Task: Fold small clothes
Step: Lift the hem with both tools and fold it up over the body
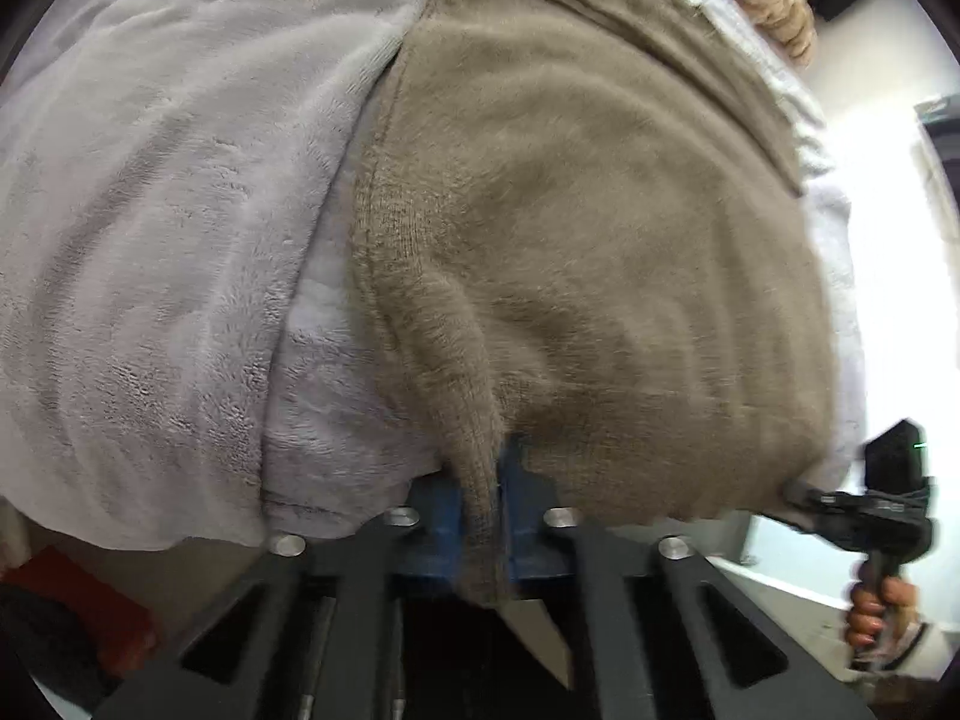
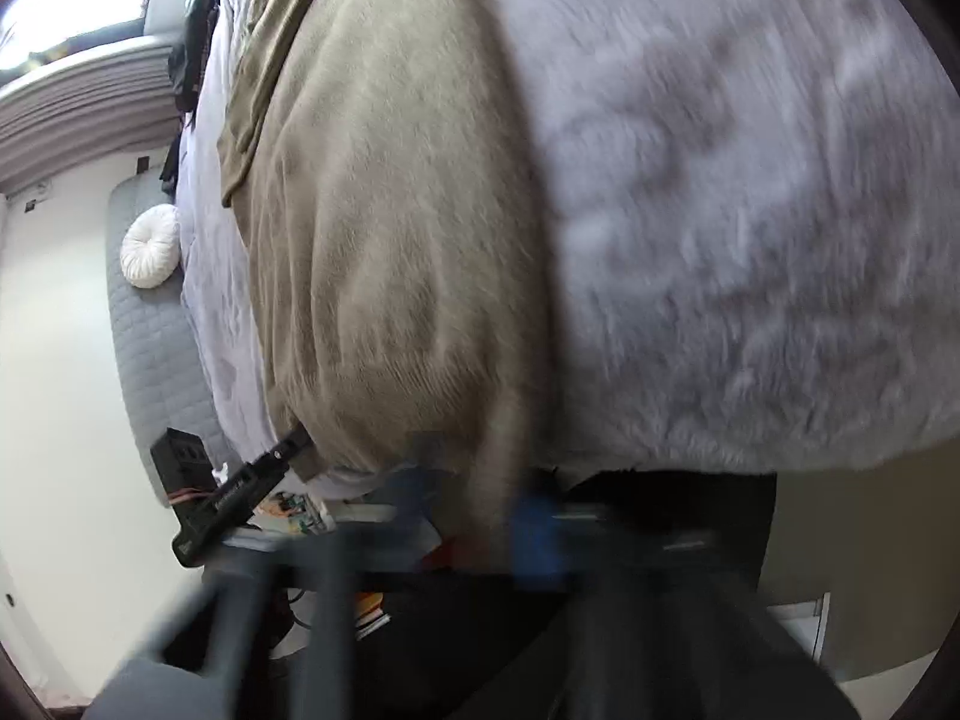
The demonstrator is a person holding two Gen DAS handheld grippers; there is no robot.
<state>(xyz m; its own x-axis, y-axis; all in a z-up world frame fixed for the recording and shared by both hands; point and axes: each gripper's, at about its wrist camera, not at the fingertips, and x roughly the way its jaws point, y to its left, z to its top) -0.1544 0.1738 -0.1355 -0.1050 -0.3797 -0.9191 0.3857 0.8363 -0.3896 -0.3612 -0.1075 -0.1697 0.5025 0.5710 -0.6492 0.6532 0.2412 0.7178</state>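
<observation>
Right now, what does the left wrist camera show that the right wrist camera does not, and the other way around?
Only the left wrist view shows a bare hand gripping the right tool's handle, and a red object at lower left. Only the right wrist view shows a round white pleated cushion on a grey quilted surface. Both show the brown knitted garment lying on the pale grey fluffy blanket, with an edge pinched in each tool.
</observation>
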